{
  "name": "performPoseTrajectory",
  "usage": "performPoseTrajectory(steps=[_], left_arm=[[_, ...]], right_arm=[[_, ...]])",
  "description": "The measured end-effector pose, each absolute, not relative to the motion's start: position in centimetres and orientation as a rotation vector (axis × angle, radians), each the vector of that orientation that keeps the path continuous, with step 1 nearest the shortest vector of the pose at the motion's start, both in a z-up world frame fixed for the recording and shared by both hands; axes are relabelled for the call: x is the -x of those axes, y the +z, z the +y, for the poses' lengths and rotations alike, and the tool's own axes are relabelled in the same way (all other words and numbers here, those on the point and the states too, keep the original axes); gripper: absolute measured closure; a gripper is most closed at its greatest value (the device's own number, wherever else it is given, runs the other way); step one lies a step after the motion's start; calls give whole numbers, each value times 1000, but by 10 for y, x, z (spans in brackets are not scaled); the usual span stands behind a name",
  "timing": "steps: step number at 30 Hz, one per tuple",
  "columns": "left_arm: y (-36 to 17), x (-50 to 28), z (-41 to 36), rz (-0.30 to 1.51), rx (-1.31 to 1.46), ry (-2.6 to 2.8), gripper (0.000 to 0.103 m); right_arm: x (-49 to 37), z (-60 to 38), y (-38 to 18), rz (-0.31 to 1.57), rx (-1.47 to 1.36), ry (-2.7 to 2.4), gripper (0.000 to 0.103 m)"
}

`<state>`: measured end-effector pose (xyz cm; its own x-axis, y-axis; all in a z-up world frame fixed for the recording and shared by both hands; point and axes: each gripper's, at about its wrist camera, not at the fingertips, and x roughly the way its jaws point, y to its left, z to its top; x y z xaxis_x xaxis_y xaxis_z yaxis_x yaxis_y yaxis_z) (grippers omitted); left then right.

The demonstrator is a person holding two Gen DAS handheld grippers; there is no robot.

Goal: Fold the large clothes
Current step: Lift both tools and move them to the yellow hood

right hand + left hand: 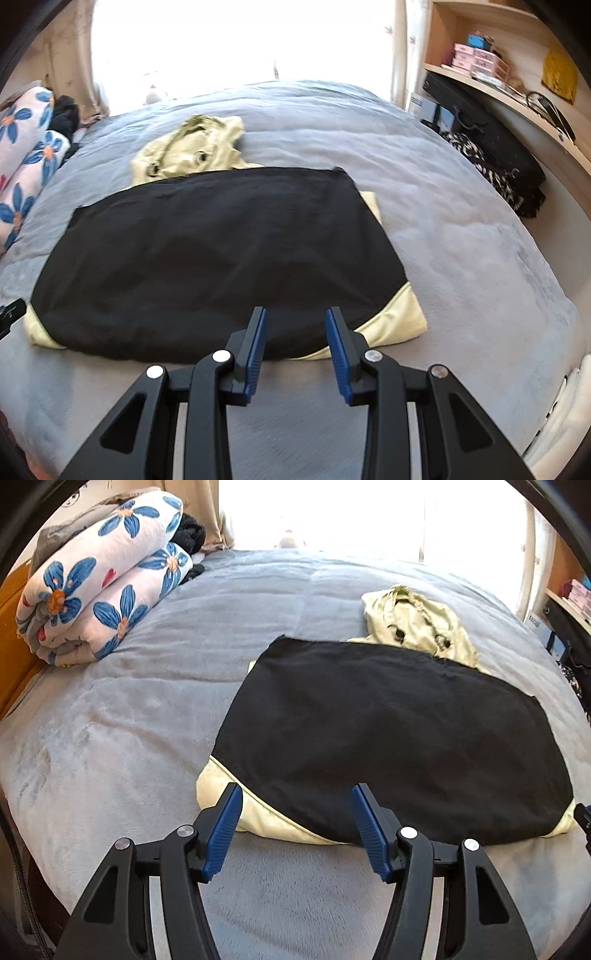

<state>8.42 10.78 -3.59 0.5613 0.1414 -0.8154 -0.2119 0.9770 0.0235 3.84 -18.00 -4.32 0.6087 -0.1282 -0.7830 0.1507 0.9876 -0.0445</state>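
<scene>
The garment (388, 731), black over pale yellow, lies folded flat on the bed (129, 709), soft and limp (likely light), best pinched at its near corners, with the left gripper (296, 805) wide and the right gripper (295, 325) narrower, both empty.

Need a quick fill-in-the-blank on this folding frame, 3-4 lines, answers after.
1. The folded garment shows black on top with pale ____ fabric at its near corners.
2. It lies on a ____ bedspread.
3. The rolled blanket at the bed's edge is printed with ____ flowers.
4. Both the left tool and the right tool have their jaws ____, with nothing between them.

Answers: yellow; grey; blue; open
</scene>
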Motion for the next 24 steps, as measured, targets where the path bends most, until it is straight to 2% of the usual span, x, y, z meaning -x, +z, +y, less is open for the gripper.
performPoseTrajectory(steps=[13,24], left_arm=[[16,-95,92,874,25,147,43],[70,-198,79,805,-87,71,41]], right_arm=[[-51,-142,7,823,23,-23,70],[-153,-153,66,764,54,43,70]])
